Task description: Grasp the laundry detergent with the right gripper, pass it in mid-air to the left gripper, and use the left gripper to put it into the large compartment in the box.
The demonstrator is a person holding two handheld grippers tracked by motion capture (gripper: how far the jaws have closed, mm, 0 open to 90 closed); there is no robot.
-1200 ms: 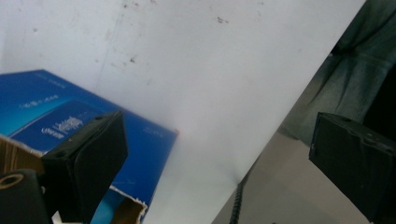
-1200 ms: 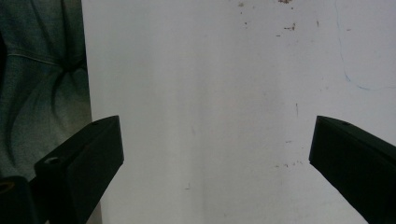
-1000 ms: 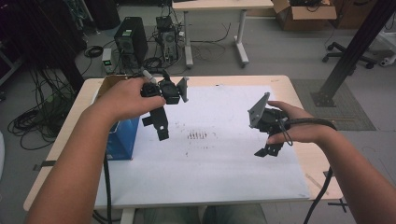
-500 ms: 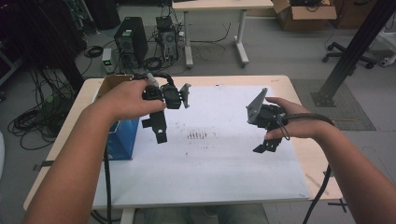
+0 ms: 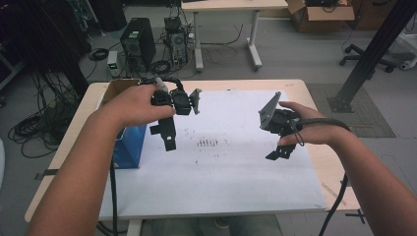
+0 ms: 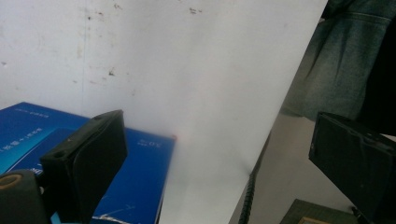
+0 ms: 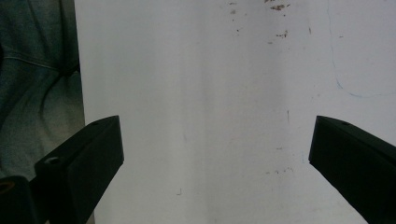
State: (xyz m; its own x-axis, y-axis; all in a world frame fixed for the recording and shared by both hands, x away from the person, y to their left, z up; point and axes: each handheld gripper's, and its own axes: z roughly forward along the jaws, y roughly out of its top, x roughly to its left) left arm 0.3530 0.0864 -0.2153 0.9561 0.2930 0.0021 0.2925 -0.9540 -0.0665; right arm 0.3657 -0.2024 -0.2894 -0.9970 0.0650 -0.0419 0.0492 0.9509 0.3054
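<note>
Both the left gripper (image 5: pixel 168 133) and right gripper (image 5: pixel 281 151) are hanging wide open, a blue box (image 6: pixel 140 186) sitting under the left jaws.

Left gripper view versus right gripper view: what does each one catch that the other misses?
The left gripper view has the blue box beside its claw's left jaw, plus a black cable at the sheet's edge. The right gripper view has a faint blue pen line. Both share the white sheet, denim beyond its edge, and an open claw holding nothing.

Dim, even room light with faint shadows — both gripper views are soft, with a washed-out white sheet (image 7: pixel 210 93).
</note>
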